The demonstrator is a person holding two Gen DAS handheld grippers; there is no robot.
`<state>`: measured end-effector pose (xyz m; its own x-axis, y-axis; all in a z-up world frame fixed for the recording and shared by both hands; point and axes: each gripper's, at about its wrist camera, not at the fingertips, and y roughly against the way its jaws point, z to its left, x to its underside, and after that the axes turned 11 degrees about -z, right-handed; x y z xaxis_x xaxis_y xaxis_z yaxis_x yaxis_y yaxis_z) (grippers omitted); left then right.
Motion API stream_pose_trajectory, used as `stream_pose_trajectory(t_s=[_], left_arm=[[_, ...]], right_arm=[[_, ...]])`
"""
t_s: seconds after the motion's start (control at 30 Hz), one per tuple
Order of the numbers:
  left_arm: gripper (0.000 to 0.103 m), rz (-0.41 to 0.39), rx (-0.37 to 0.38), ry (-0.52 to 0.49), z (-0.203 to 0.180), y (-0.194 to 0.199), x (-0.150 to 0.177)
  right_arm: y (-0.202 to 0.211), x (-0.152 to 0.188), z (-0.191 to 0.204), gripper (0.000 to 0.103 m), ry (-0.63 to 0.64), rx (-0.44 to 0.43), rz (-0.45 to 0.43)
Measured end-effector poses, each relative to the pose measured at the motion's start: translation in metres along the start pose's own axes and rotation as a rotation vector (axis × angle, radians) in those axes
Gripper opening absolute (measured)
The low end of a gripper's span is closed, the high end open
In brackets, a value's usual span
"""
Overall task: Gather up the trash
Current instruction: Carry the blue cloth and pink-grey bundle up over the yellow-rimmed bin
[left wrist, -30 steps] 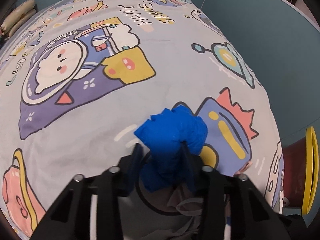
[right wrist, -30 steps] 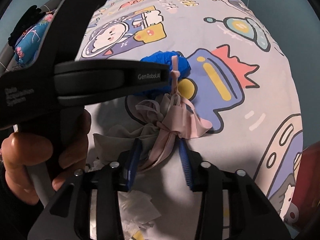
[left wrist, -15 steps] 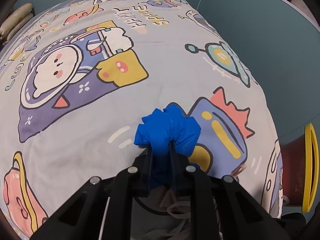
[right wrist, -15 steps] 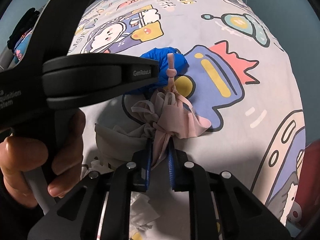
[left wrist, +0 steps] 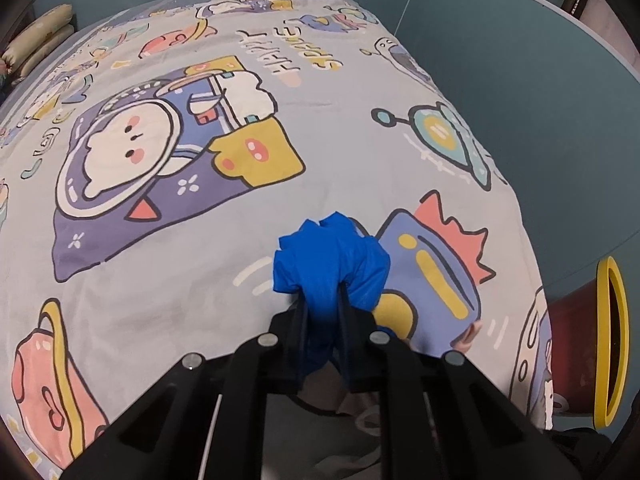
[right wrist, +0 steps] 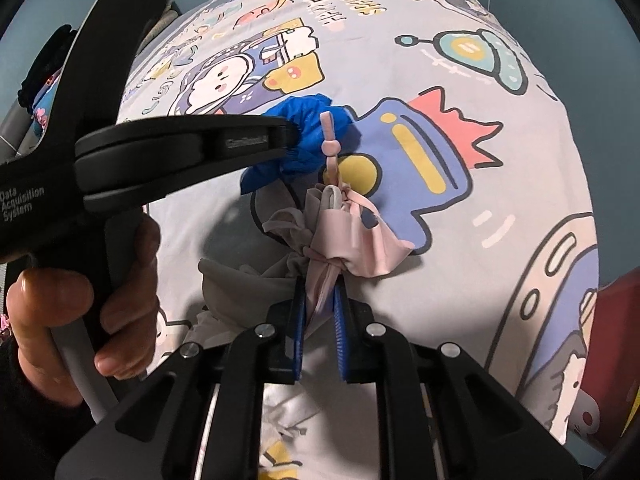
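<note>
Far left in the right wrist view, a bare hand [right wrist: 80,312] wraps the grey handle of the left gripper [right wrist: 288,136], whose smooth black plastic body crosses the frame toward the middle. Its fingers are pinched tight on a crumpled blue plastic wad [right wrist: 308,136], thin, glossy and sharply creased, resting on the bed sheet [right wrist: 460,272]. In the left wrist view the left gripper [left wrist: 323,300] shows the same pinch: the two dark fingers press into the blue plastic wad [left wrist: 332,256], which bulges in angular folds above them.

The bed sheet [left wrist: 160,280] is soft, matte pale grey cotton printed with rounded cartoon shapes in purple, yellow and coral.

Just beside the wad, nearer the camera, lies a limp bundle of pink and grey fabric [right wrist: 340,240], silky and knotted at its waist, with a thin pink strap standing up from it. The right gripper [right wrist: 320,304] is clamped on the bundle's gathered tail between its ribbed blue pads.

At the right edge of the left wrist view, off the bed, stands a dark red bin with a yellow rim [left wrist: 612,344].
</note>
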<state>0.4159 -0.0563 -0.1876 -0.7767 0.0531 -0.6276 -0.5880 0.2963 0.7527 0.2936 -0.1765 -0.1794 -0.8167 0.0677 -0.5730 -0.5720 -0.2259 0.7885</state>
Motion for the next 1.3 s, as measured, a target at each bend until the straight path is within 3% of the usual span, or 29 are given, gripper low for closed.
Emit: stream_pose_trajectory(t_s=[0.43, 0.8, 0.97, 1.3], left_arm=[[0.011, -0.042, -0.003, -0.003, 0.009, 0.047, 0.012], [0.011, -0.097, -0.014, 0.000, 0.017, 0.097, 0.013], [0.011, -0.105, -0.017, -0.015, 0.003, 0.112, 0.012], [0.011, -0.111, 0.071, -0.085, -0.063, 0.126, 0.014]], right_arm=[[0.036, 0.002, -0.030, 0.012, -0.029, 0.034, -0.021], [0.106, 0.003, -0.056, 0.012, -0.048, 0.065, -0.122], [0.138, -0.001, -0.072, 0.012, -0.059, 0.089, -0.178], [0.170, 0.002, -0.112, 0.012, -0.113, 0.144, -0.227]])
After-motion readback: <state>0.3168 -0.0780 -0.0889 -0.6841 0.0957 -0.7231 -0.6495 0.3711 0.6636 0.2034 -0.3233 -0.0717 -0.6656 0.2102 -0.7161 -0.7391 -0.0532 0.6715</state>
